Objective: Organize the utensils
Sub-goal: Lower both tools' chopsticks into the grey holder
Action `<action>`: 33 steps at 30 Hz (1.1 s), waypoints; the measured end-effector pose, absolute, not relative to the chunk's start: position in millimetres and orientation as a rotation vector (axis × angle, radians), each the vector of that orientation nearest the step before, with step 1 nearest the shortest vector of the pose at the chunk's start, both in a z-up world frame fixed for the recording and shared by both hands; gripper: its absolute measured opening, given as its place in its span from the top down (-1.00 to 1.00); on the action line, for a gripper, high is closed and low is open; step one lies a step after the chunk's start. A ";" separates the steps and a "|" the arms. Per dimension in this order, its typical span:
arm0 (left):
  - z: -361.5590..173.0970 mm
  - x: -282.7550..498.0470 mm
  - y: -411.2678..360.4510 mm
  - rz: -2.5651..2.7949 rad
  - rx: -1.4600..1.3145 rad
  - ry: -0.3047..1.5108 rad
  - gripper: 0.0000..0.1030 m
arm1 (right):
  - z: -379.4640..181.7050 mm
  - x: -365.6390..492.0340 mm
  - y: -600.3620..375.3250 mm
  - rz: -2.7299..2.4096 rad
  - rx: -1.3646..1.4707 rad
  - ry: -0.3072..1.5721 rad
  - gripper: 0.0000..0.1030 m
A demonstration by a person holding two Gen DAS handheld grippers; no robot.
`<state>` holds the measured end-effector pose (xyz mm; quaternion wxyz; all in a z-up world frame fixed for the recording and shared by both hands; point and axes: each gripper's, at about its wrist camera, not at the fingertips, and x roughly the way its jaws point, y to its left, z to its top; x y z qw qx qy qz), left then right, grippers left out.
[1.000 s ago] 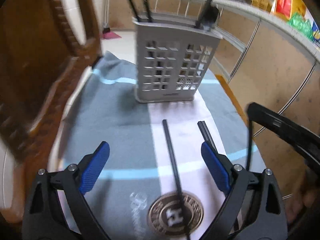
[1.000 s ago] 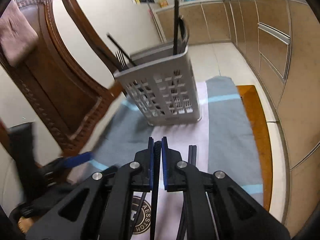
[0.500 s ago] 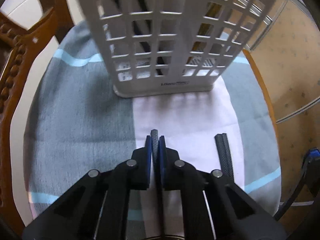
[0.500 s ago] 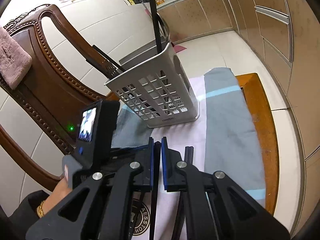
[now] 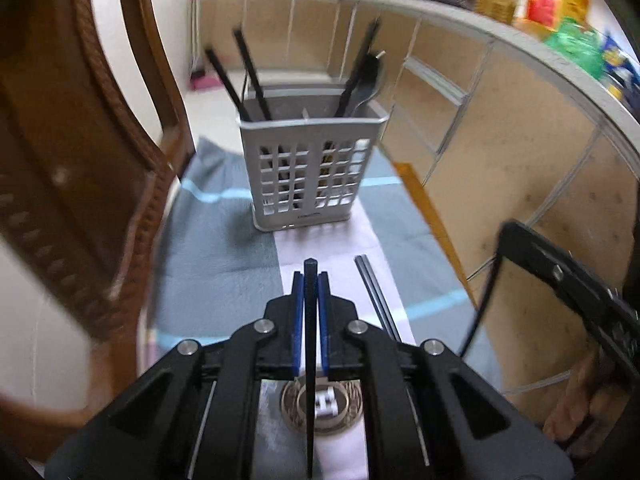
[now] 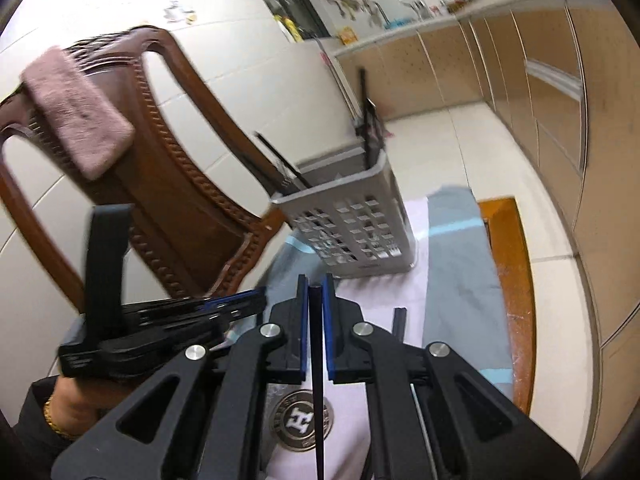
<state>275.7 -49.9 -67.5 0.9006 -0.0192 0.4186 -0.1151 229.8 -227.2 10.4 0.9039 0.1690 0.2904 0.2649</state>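
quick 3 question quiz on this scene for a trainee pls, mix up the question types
1. True or false: the left gripper is open and empty.
2. What does the right gripper hold? A) a spoon B) a black chopstick C) nothing
3. Where does the pair of chopsticks not yet picked up lie?

Key
1. False: it is shut on a black stick.
2. B
3. On the cloth, in front of the grey utensil basket.

Kitchen backdrop around the mat

A carved wooden chair [image 6: 168,184] carries a pink cloth [image 6: 76,108]; beige cabinets [image 5: 500,152] line the far side under a cluttered counter [image 5: 560,28].
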 end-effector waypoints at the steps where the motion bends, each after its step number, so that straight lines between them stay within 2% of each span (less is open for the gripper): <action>1: -61.3 264.8 -49.4 -0.240 -0.038 0.846 0.86 | 13.9 222.8 -227.4 0.549 0.342 0.592 0.86; 5: -45.2 225.0 -43.8 -0.257 -0.055 0.791 0.86 | 33.7 186.8 -228.5 0.542 0.325 0.547 0.86; 11: -15.0 210.8 -35.4 -0.273 -0.058 0.725 0.86 | 66.9 170.5 -226.9 0.534 0.303 0.495 0.86; 18: 59.2 215.2 -22.6 -0.255 -0.059 0.598 0.86 | 120.4 185.3 -219.0 0.518 0.229 0.428 0.86; 28: 180.8 289.8 -9.6 -0.216 -0.133 0.359 0.86 | 210.5 269.0 -220.5 0.395 0.162 0.284 0.86; 33: 189.0 342.1 -2.3 -0.184 -0.197 0.308 0.86 | 214.6 322.2 -217.7 0.322 0.176 0.242 0.86</action>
